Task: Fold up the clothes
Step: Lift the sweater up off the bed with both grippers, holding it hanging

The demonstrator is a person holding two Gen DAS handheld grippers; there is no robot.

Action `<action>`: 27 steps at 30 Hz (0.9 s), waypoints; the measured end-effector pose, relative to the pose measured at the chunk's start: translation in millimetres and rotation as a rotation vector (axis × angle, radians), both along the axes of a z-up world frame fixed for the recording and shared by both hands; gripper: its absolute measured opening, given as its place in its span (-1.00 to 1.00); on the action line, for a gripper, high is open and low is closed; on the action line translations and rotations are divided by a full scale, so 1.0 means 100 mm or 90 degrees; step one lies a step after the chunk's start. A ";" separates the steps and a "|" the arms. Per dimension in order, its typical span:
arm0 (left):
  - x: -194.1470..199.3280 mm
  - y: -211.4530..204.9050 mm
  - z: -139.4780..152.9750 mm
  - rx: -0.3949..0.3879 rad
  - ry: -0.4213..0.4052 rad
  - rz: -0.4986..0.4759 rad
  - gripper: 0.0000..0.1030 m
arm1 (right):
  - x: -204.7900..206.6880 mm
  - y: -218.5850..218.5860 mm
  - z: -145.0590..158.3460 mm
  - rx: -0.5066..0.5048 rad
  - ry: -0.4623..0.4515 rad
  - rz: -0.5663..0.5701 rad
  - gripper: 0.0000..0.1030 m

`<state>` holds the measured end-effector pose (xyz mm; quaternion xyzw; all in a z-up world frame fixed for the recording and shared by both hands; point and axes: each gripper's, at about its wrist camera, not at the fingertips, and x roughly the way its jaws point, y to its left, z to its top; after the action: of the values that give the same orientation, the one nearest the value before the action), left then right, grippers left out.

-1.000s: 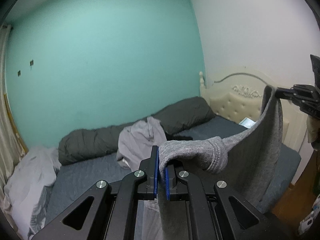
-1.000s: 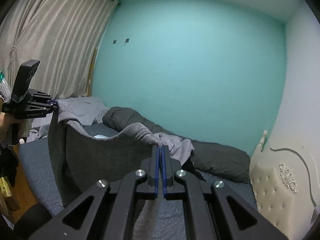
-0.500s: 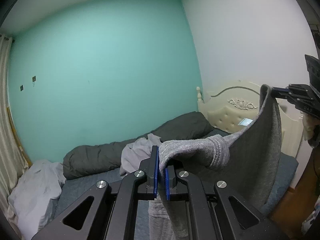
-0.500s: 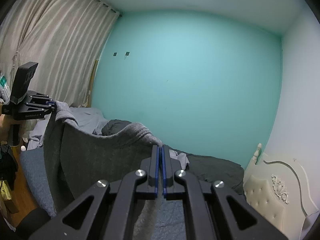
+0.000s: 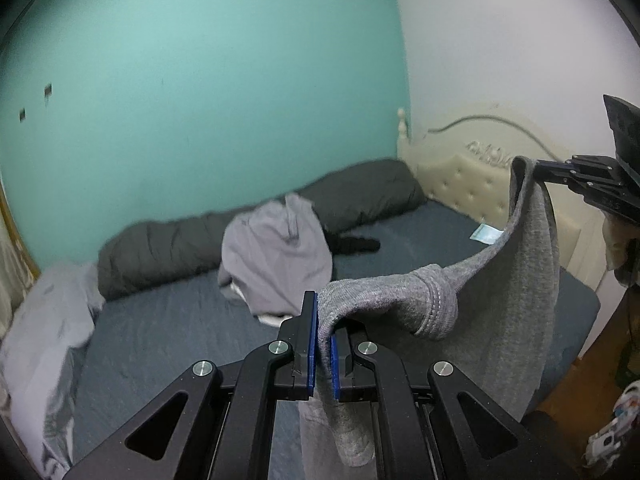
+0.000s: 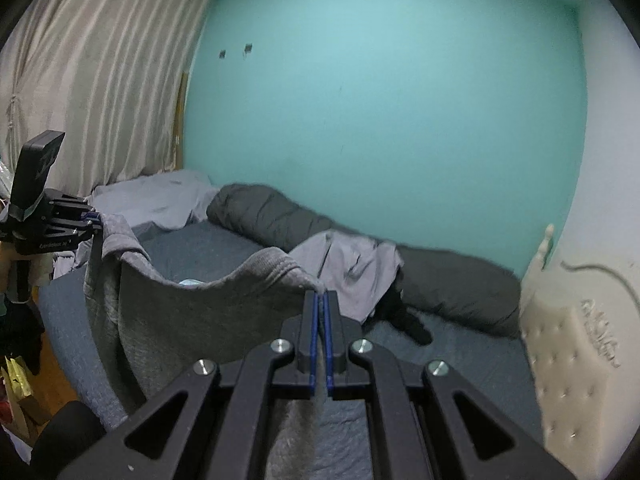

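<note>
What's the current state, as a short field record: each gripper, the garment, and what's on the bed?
left gripper: shut on grey knit garment
right gripper: shut on the same garment
garment: held by both grippers, sagging between them, hanging above the bed
on bed: light grey garment pile, dark duvet roll along the teal wall, pale sheets at one end
headboard: cream, tufted
</note>
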<state>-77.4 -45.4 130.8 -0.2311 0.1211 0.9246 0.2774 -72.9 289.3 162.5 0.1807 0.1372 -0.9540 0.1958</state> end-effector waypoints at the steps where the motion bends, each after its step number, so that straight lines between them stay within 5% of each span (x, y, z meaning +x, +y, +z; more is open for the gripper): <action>1: -0.11 0.02 -0.10 -0.005 -0.011 0.002 -0.90 | -0.12 -0.03 -0.11 0.002 -0.010 0.001 -0.96; 27: -3.50 0.36 -2.81 0.024 -0.289 0.043 -0.90 | -3.55 -0.14 -2.68 -0.003 -0.248 -0.056 -0.95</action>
<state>-427.2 -9.4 -149.7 -0.4318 0.0305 0.8598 0.2709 -428.4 274.9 -105.2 0.3674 0.0867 -0.9088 0.1776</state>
